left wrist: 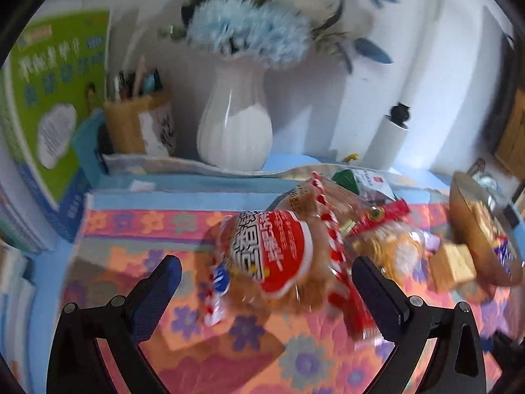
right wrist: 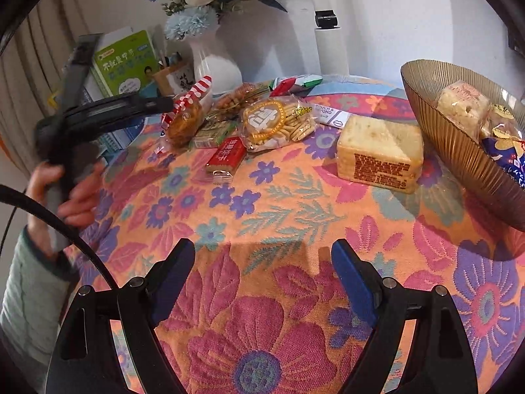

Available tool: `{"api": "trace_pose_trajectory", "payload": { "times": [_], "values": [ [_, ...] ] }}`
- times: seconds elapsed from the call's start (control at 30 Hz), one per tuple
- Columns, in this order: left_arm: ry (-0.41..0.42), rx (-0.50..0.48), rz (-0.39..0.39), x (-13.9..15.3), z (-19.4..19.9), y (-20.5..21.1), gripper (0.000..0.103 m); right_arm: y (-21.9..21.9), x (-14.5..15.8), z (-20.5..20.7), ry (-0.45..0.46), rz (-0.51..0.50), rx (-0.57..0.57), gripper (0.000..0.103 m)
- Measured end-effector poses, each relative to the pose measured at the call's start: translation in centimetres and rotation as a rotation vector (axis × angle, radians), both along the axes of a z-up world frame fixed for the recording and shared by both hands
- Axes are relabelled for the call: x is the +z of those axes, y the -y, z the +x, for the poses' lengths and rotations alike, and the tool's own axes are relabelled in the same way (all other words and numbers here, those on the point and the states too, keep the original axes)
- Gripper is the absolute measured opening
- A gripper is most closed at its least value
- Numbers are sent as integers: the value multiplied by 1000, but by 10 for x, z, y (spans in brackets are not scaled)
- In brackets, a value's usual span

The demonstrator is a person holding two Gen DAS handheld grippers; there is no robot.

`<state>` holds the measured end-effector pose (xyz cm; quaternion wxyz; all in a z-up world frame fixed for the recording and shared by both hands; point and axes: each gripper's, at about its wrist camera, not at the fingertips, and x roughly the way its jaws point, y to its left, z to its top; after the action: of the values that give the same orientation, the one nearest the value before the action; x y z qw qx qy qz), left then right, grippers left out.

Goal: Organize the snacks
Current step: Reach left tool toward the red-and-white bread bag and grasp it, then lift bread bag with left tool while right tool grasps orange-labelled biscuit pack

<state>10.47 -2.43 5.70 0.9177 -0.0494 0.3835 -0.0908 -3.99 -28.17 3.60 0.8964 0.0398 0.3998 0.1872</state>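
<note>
Here, in the left wrist view, the left gripper (left wrist: pixel 265 282) had its jaws spread on either side of a red-labelled snack bag (left wrist: pixel 272 256) lying on the floral tablecloth (left wrist: pixel 137 229) (contact unclear through blur). In the right wrist view, the right gripper (right wrist: pixel 262 262) hovered spread and empty; a cracker pack (right wrist: pixel 380 154) lay beside the ribbed bowl (right wrist: pixel 452 138).

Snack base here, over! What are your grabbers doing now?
Left gripper open, hovering over red-label snack bag. Right gripper open, empty. Bowl right. Path clear.
</note>
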Motion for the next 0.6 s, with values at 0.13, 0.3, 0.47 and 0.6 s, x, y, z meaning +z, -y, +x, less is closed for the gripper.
{"api": "trace_pose_trajectory", "payload": {
  "times": [0.13,0.3,0.47,0.6],
  "values": [
    [-5,-29,-55,-18,5,1,76,-5,-1,8,-45,-14,16,85],
    [61,-15,-83,2,-9,-16,66,-25,10,41,-115,6,33,85],
    [144,26,-141,19,-29,-35,66,-37,33,99,-37,-34,-92,85],
    [157,-60,-197,24,-30,-35,66,-48,21,144,-68,-94,-110,85]
  ]
}}
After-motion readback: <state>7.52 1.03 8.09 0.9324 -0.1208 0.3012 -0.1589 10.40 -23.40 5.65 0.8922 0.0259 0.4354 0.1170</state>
